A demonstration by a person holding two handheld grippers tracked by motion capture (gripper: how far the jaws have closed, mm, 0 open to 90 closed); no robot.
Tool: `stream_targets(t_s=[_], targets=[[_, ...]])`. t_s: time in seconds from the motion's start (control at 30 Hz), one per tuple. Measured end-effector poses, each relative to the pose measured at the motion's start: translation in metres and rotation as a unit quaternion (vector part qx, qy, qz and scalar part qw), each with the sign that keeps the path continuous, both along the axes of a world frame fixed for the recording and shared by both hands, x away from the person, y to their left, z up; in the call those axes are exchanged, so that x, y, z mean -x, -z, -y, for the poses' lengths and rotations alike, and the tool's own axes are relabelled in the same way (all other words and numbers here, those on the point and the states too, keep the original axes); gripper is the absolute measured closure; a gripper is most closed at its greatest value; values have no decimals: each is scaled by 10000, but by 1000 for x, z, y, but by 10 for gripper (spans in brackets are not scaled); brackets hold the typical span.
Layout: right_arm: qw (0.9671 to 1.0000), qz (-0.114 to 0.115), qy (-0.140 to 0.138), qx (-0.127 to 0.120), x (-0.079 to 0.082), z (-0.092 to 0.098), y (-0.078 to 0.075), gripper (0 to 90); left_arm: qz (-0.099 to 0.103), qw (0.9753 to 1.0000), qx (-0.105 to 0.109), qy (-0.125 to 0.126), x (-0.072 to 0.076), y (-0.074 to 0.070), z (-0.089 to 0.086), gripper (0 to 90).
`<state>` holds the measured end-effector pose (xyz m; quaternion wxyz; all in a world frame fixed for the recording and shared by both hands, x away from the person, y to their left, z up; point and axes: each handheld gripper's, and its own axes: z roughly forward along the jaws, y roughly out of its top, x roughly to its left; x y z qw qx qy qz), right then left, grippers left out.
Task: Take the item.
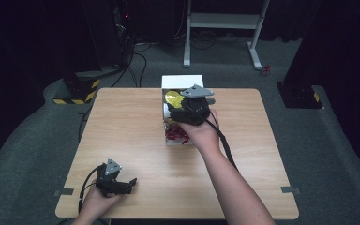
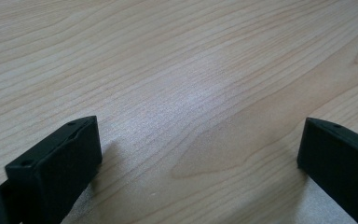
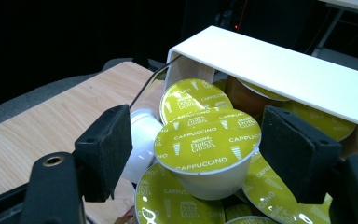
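A white box [image 1: 165, 112] with its lid [image 3: 279, 63] tipped back stands at the table's far middle, full of yellow-lidded "Cappuccino" coffee capsules [image 1: 173, 98]. My right gripper [image 1: 174, 107] reaches into it. In the right gripper view, the right gripper [image 3: 196, 128] is open with its jaws on either side of the top capsule [image 3: 206, 145]; a gap shows at the left jaw. Red paper shreds [image 1: 177, 136] lie at the box's near end. My left gripper [image 1: 131, 184] rests open near the table's front left, and in its own view [image 2: 200, 128] nothing lies between the jaws.
The wooden table [image 1: 122, 131] is bare wood left of the box and along the front. A white capsule [image 3: 142, 140] lies on its side by the left jaw. Behind the table stand a white desk frame [image 1: 222, 21] and cables [image 1: 133, 61] on the grey carpet.
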<state>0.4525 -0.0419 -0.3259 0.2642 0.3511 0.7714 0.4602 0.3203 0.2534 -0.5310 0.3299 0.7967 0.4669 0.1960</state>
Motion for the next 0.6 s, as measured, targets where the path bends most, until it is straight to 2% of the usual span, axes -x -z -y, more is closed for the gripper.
stream_targets(t_s=[0.2, 0.27, 0.6], targets=[[9999, -55, 51, 119, -3, -3, 2, 300, 0, 10000, 0, 0, 0, 0, 0, 1], [9998, -7, 52, 193, -4, -4, 4, 327, -1, 10000, 0, 0, 0, 0, 0, 1], [9998, 49, 80, 201, -5, -3, 4, 388, 1, 10000, -1, 0, 0, 0, 0, 1]])
